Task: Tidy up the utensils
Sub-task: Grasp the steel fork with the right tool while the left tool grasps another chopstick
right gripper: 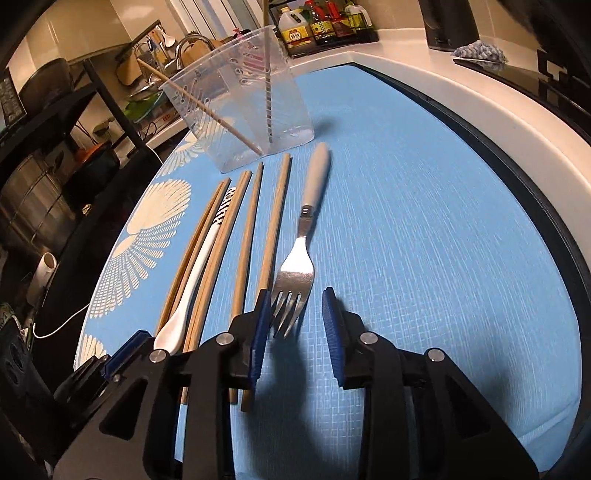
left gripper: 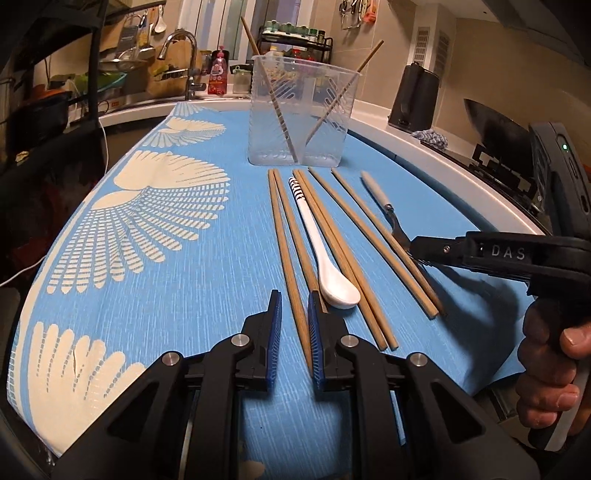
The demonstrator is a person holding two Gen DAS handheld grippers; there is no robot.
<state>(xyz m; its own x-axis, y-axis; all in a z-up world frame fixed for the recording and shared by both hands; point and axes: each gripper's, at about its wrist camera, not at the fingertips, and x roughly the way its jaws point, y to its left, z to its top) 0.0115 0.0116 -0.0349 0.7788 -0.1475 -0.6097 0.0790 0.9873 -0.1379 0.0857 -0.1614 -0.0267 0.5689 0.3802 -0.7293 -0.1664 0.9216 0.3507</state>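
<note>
While both grippers hover low over the mat, counts run as follows.
L gripper [left gripper: 294,325]: jaws spread, straddling near end of one chopstick [left gripper: 286,254], not pinching it.
R gripper [right gripper: 295,325]: jaws spread either side of fork [right gripper: 295,273] tines, pads not touching.
Chopsticks flat on mat: 8, laid approx parallel btwn grippers & tub.
Chopsticks in tub: 2, leaning crossed.
Spoon [left gripper: 325,254]: 1, white, lying among the chopsticks.
Fork: 1, grey handle, rightmost of row.
Tub [left gripper: 301,110]: 1, clear plastic, upright just beyond utensil tips.
Mat [left gripper: 177,258]: blue w/ cream fan print.
Around: sink tap [left gripper: 183,55], bottle rack [right gripper: 325,22], black kettle [left gripper: 415,98] on counter behind.
</note>
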